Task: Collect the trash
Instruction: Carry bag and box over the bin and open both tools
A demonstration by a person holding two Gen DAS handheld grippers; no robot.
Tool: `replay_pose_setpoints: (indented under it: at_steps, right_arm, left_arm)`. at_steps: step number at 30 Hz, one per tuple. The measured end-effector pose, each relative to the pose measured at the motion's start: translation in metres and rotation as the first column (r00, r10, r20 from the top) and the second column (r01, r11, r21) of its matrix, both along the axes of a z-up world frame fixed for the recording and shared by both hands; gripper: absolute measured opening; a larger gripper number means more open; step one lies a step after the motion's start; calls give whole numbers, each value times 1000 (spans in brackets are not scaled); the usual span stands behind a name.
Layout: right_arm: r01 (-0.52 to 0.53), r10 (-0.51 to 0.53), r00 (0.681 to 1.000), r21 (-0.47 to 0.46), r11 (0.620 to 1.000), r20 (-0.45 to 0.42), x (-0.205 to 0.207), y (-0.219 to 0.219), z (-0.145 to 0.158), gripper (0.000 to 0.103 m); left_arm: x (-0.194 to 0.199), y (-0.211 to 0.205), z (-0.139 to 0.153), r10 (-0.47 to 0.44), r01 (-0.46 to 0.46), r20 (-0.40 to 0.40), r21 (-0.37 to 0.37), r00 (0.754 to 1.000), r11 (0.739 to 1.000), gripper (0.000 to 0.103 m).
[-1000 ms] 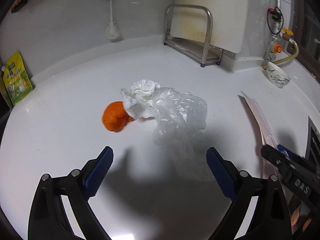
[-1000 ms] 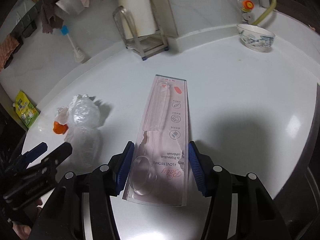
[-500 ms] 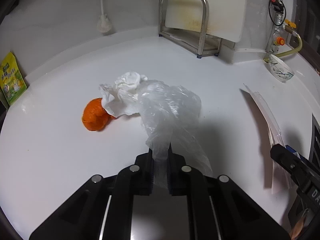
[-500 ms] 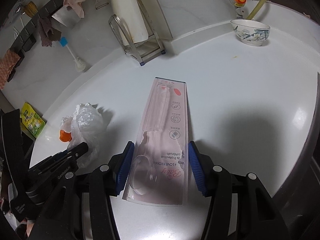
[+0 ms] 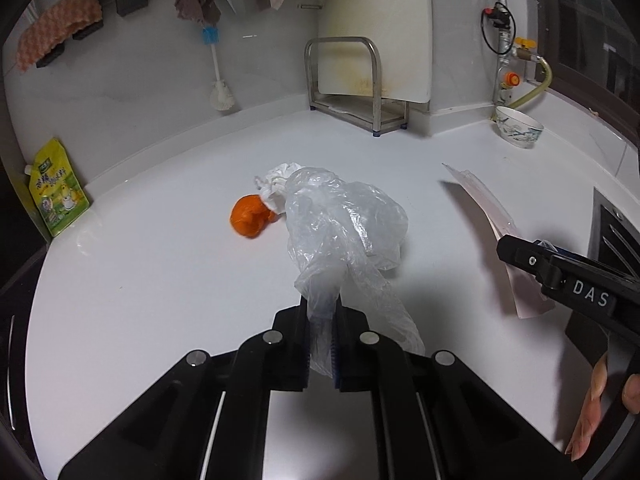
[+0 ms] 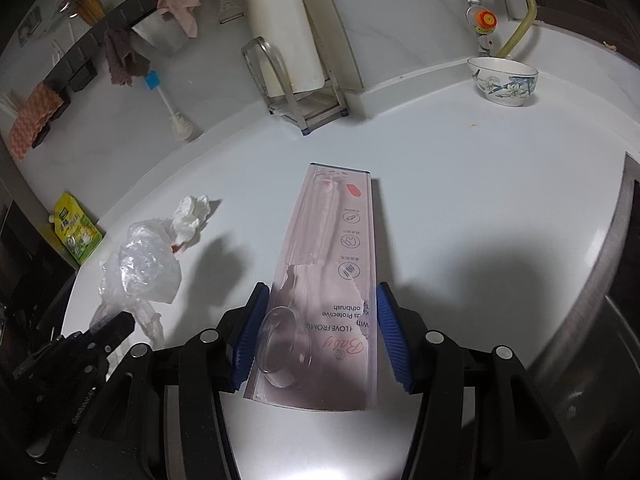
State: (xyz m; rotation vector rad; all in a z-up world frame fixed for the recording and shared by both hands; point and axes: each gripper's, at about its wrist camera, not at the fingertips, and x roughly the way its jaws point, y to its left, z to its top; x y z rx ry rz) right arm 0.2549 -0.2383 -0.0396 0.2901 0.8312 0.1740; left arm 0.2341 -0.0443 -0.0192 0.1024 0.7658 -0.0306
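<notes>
My left gripper [image 5: 322, 320] is shut on a crumpled clear plastic bag [image 5: 344, 224] and holds it lifted above the white counter [image 5: 160, 280]. Behind the bag lie an orange peel [image 5: 250, 220] and a crumpled white tissue [image 5: 276, 184]. My right gripper [image 6: 320, 320] is shut on a pink toothbrush package [image 6: 332, 260], gripping it by its side edges, its far end slanting up. The bag [image 6: 144, 272] and tissue [image 6: 192, 214] show left in the right wrist view. The right gripper [image 5: 560, 268] with the package [image 5: 492, 220] shows at right in the left wrist view.
A metal rack [image 5: 352, 84] with a cutting board stands at the back. A patterned bowl [image 5: 518, 130] sits at back right by a gas hose. A green pouch [image 5: 58, 192] leans at the left wall. A brush [image 5: 220, 92] stands at the back. A stove edge [image 5: 616, 232] is right.
My left gripper closed on the plastic bag and lifted it off the counter, away from the tissue and peel. My right gripper kept hold of the package and rose slightly.
</notes>
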Motion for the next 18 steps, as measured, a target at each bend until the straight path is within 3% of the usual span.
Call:
replay_pose_setpoints:
  at_steps: [6,18]
  right_arm:
    - [-4,4,1000,-19,1000,-2,-51,16,5,53]
    - [59,-59,998,21,998,1,-167,29,10,53]
  left_arm:
    - [-46,3,4,-29,28,15,16,999,999,8]
    - [-140,19,-2,-62,62,11,-20,998,998,8]
